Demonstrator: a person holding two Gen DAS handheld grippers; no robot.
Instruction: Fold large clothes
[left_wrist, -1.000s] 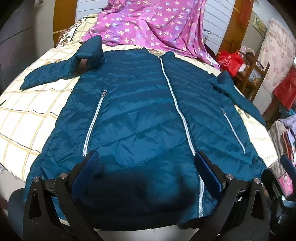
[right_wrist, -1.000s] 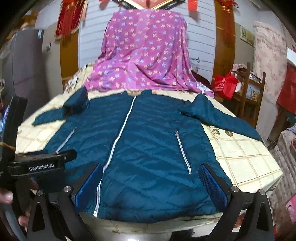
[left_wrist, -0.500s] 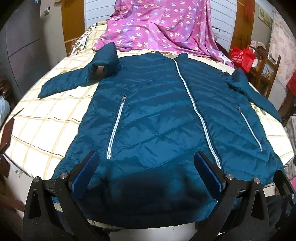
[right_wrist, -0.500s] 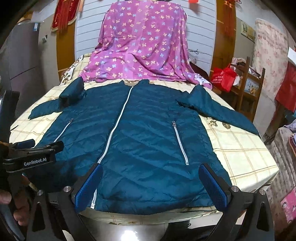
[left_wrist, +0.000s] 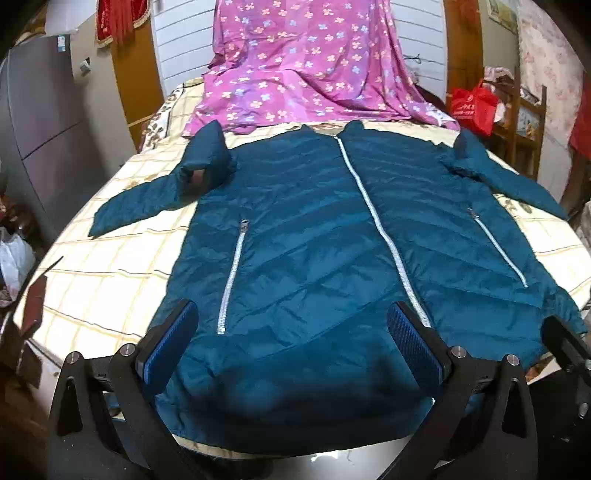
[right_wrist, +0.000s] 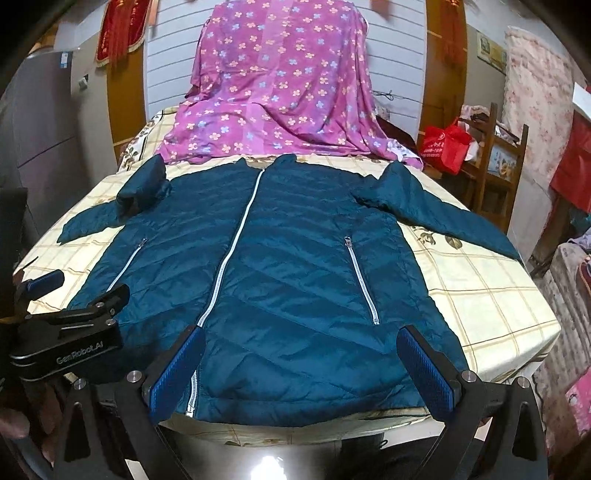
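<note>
Retreating from jacket (left_wrist: 314, 258) — tongs (left_wrist: 291, 347) agape.

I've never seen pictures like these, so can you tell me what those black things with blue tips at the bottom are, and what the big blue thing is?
Those are grabbing tools a person holds, one in each hand. Each carries a small camera looking out between its two blue-padded fingers, so there are two pictures. One shows the left tool, the other the right tool. Both are open and hold nothing. In front of them a dark blue puffy jacket lies flat, zipped up, on a bed with a yellow checked sheet. A purple flowered cloth hangs behind it.
</note>
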